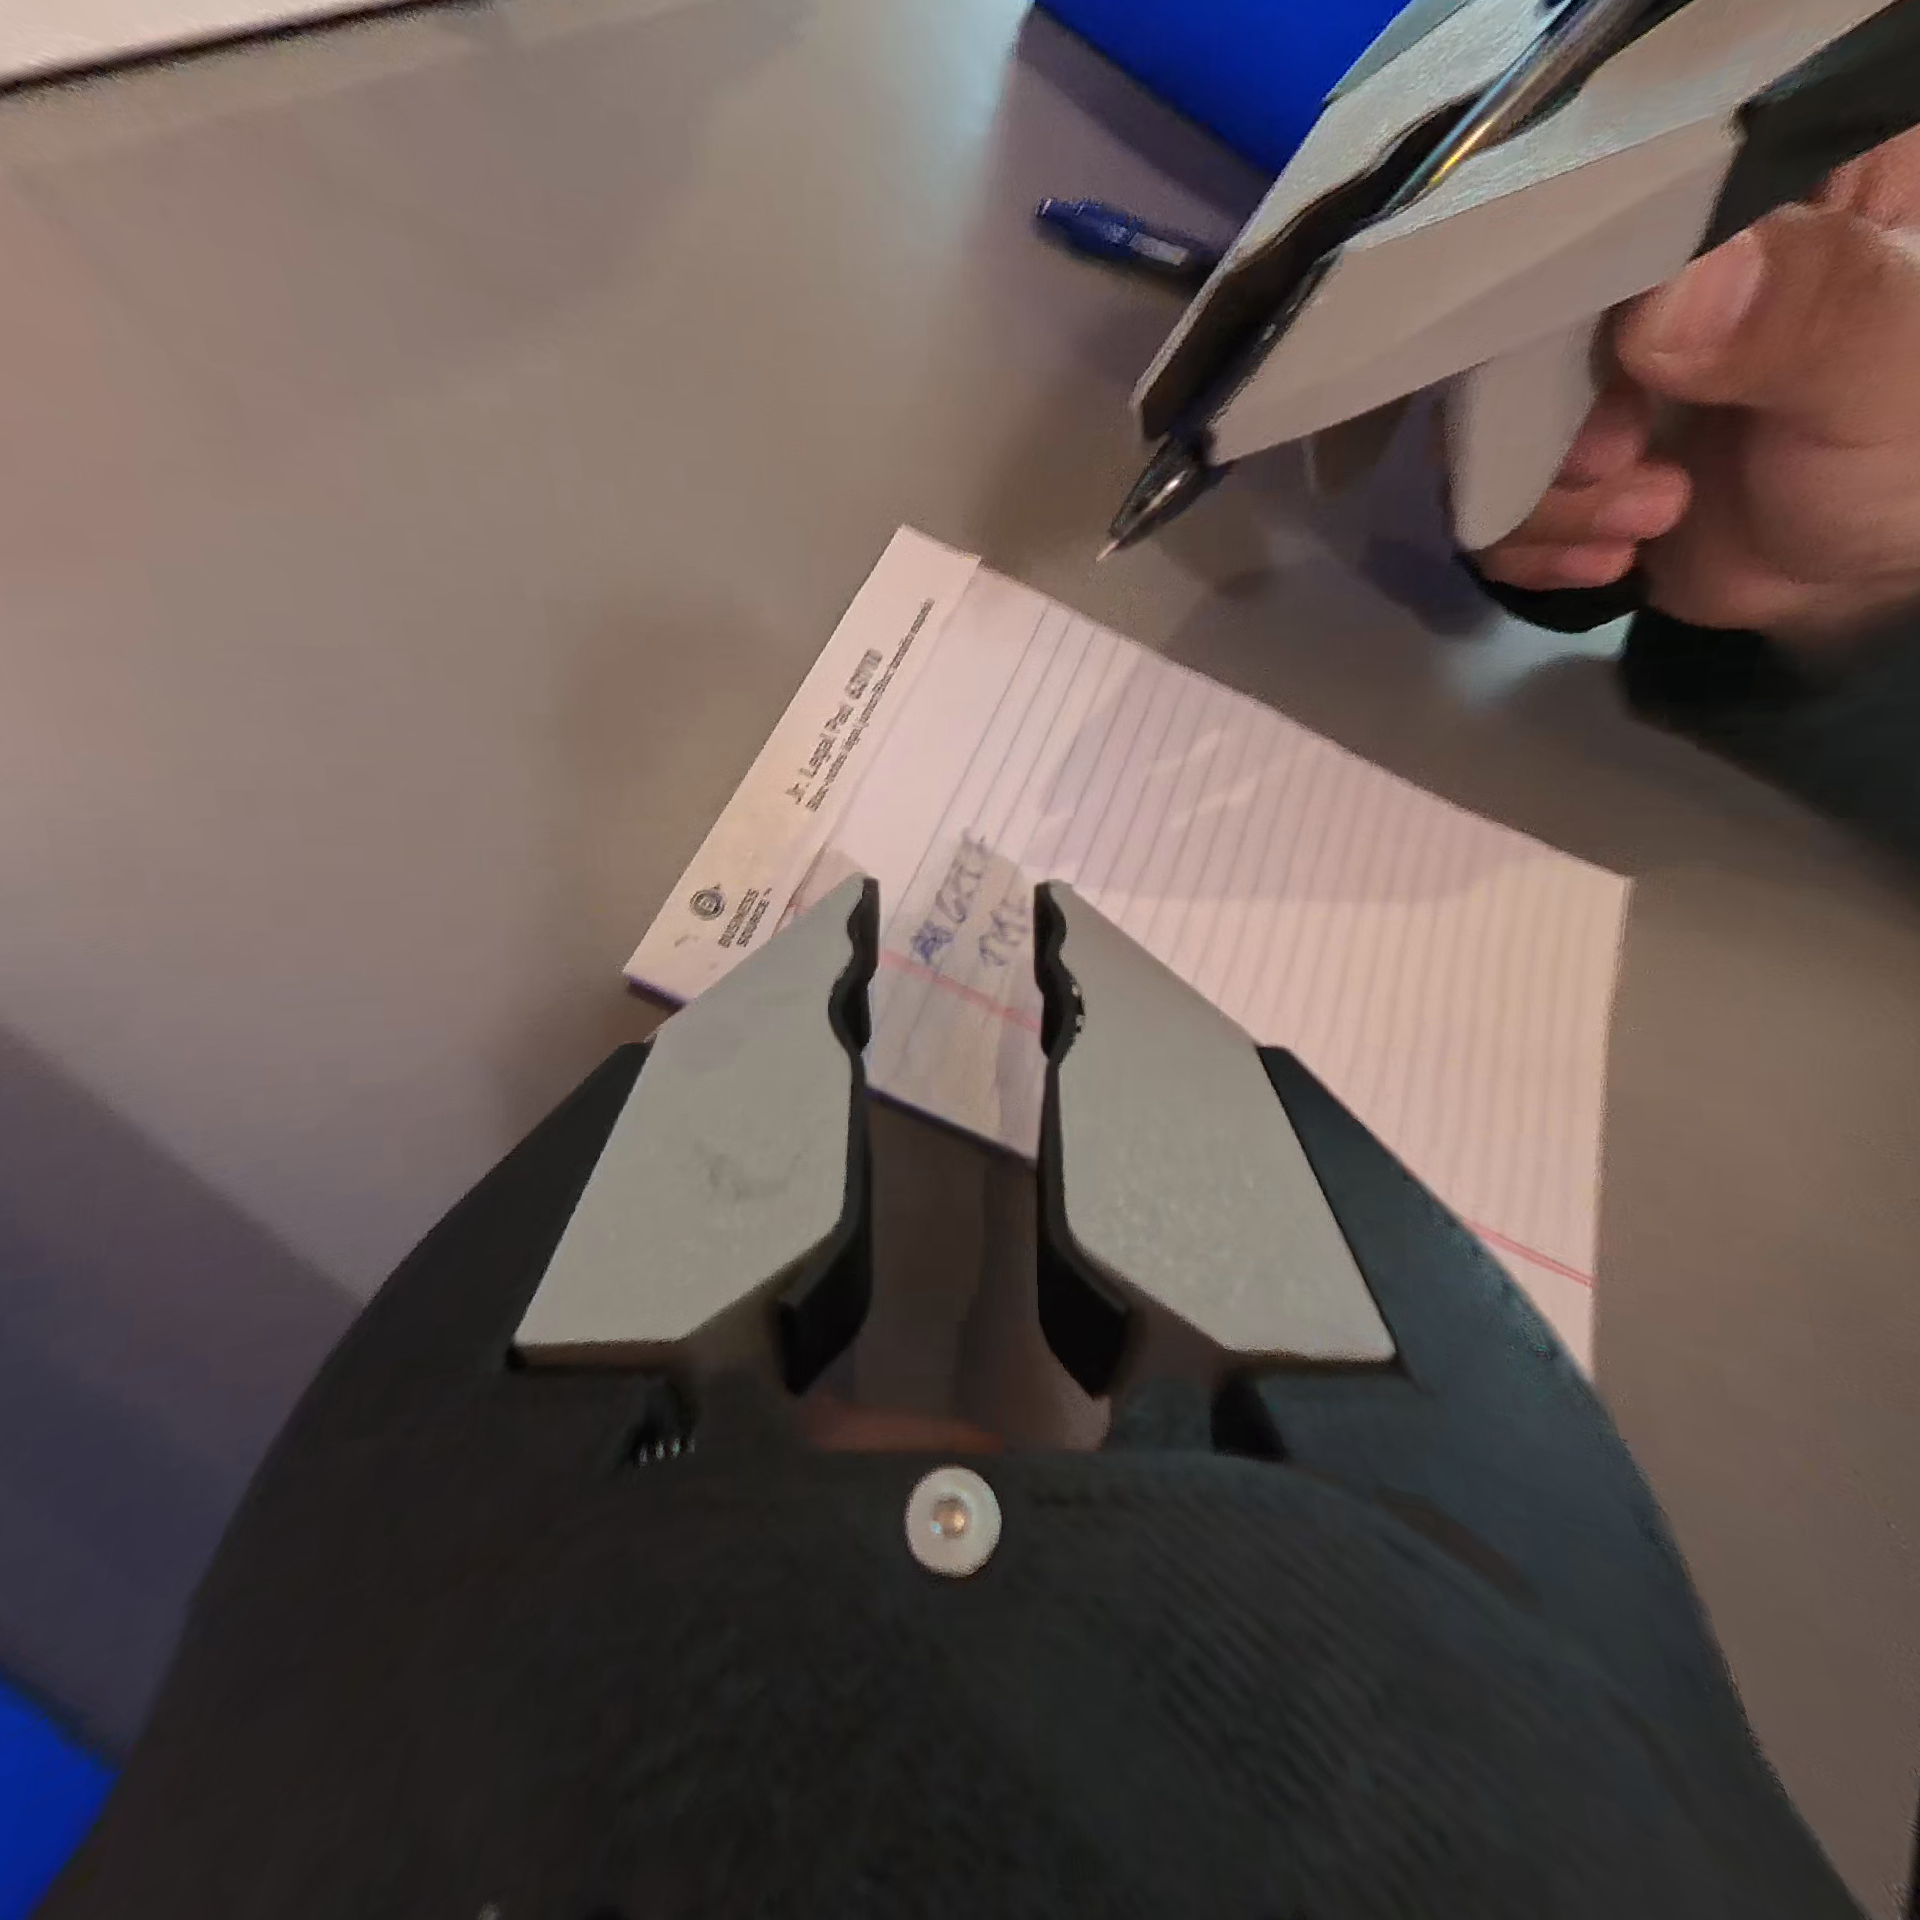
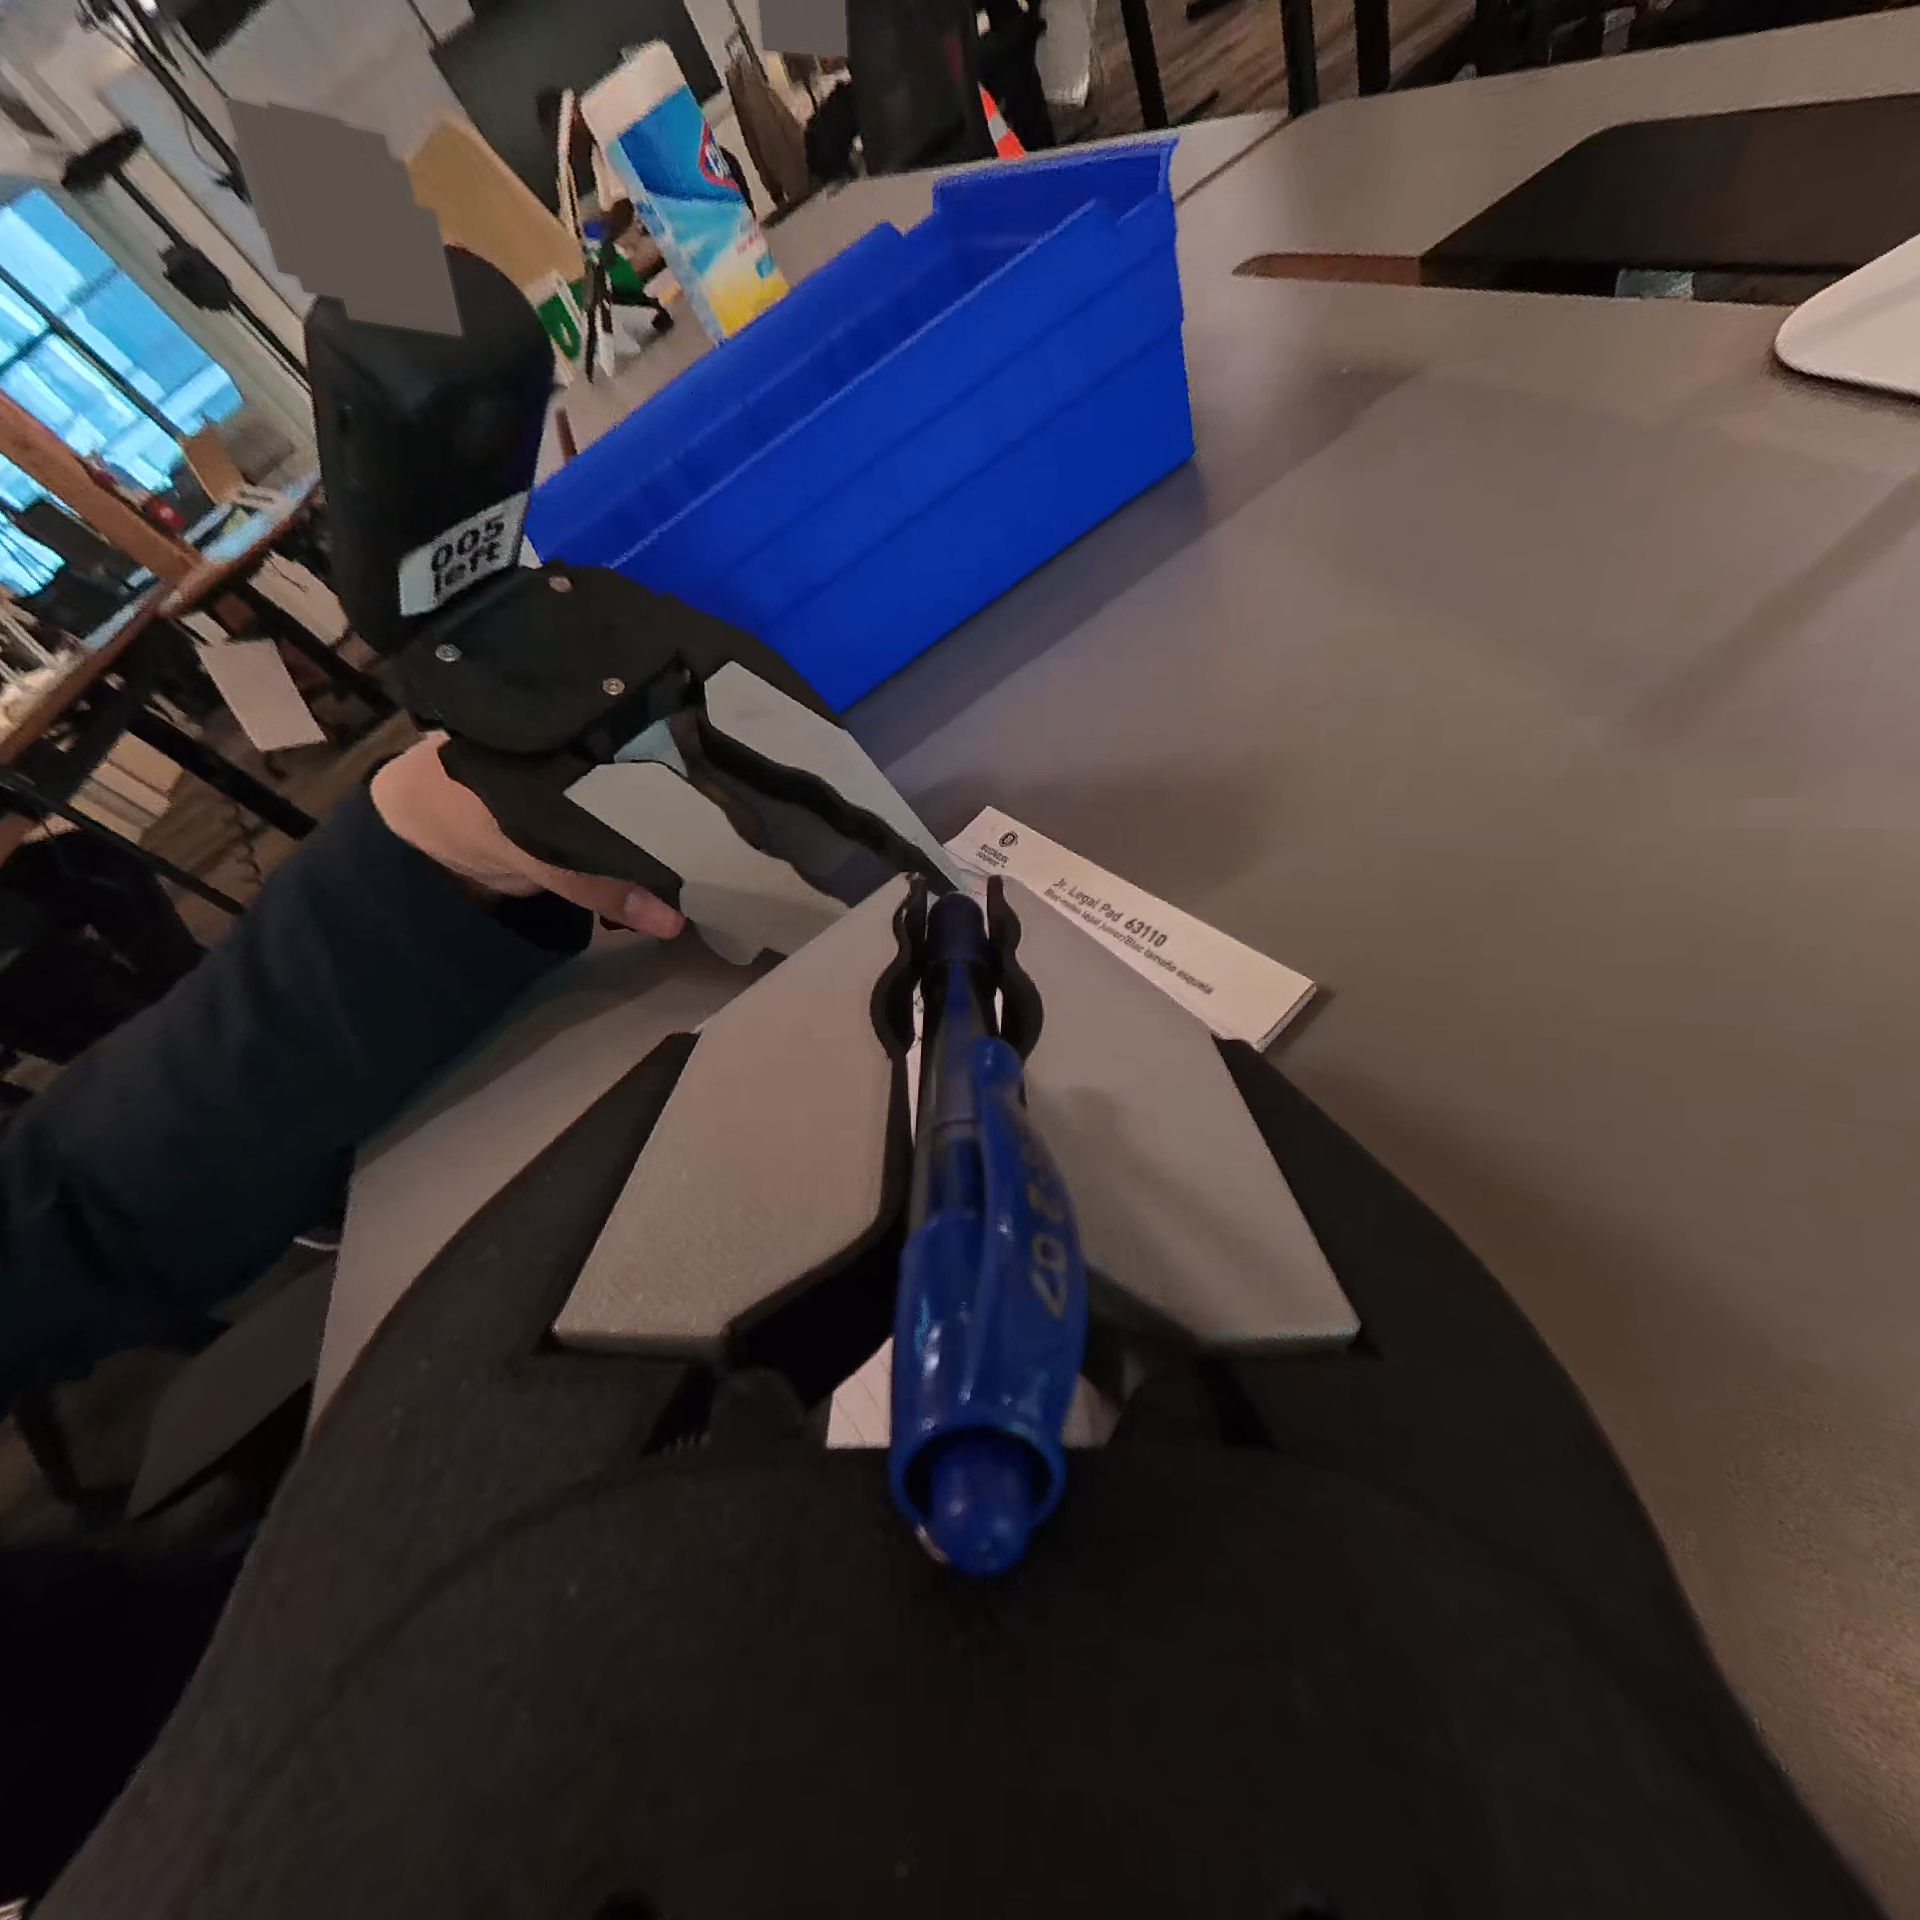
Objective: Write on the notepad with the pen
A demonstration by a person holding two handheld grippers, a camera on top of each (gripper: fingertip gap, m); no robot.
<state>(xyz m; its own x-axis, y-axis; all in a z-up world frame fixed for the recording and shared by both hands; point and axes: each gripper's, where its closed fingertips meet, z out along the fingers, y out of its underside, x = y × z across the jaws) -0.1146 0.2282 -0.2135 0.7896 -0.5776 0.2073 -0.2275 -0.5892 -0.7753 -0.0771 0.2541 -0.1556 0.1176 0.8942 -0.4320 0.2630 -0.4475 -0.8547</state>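
Flat on the grey bench point(image 1: 416, 520) lies the lined legal pad point(image 1: 1247, 883), some blue scribble near its top margin. Only the left wrist view shows that page, the left claw point(image 1: 956, 935) spread empty above it, and a blue cap point(image 1: 1112, 234) beyond. The right claw point(image 2: 953, 914) pinches the blue pen point(image 2: 987, 1278), tip off the paper. Its view adds a blue bin point(image 2: 883, 468) and a cluttered room behind.

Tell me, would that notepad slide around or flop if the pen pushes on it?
The notepad lies flat on a smooth grey table, so it could well slide under a sideways push. Its stacked edge looks thick, so it is probably fairly stiff, though the top sheet may wrinkle. The open left gripper hovers over its corner and might steady it.
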